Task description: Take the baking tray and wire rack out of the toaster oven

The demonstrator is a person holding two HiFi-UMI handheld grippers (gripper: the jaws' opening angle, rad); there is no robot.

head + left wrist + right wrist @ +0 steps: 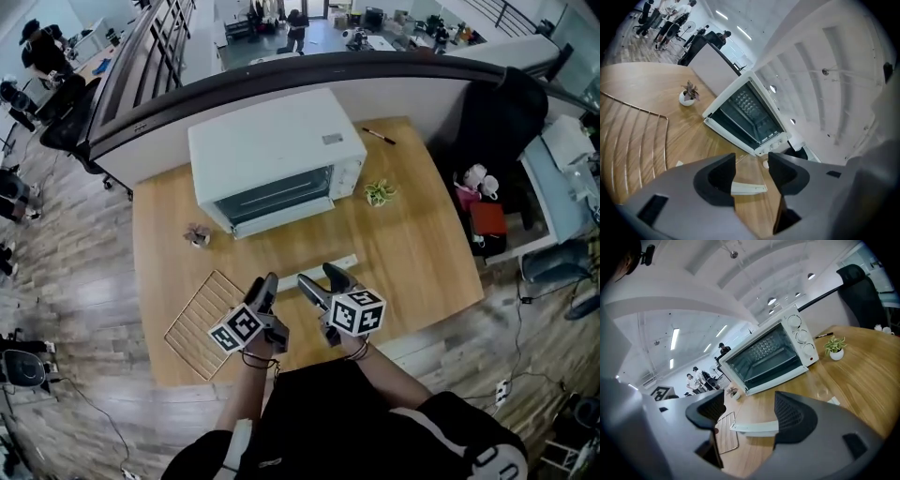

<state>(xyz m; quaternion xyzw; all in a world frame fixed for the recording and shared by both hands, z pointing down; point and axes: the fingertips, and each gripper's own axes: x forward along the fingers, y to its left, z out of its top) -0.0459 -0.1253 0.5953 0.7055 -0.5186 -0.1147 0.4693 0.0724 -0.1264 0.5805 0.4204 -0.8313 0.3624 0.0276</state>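
The white toaster oven [277,159] stands at the back of the wooden table [422,253], its dark glass front towards me. The door looks shut, and a dotted pattern shows through the glass [746,104] [764,352]. A copper-coloured wire rack [208,323] [628,136] lies flat on the table at the front left. My left gripper [265,286] [750,164] hovers just right of the rack, open and empty. Beside it my right gripper [323,281] [750,408] is also open and empty. A flat white oblong thing [319,272] [754,427] lies on the table under both. I cannot make out a baking tray.
Two small potted plants stand on the table, one [197,234] left of the oven and one [380,192] to its right. A pen [379,136] lies near the back edge. A curved partition [309,70] runs behind the table, and a black chair [497,122] is at the right.
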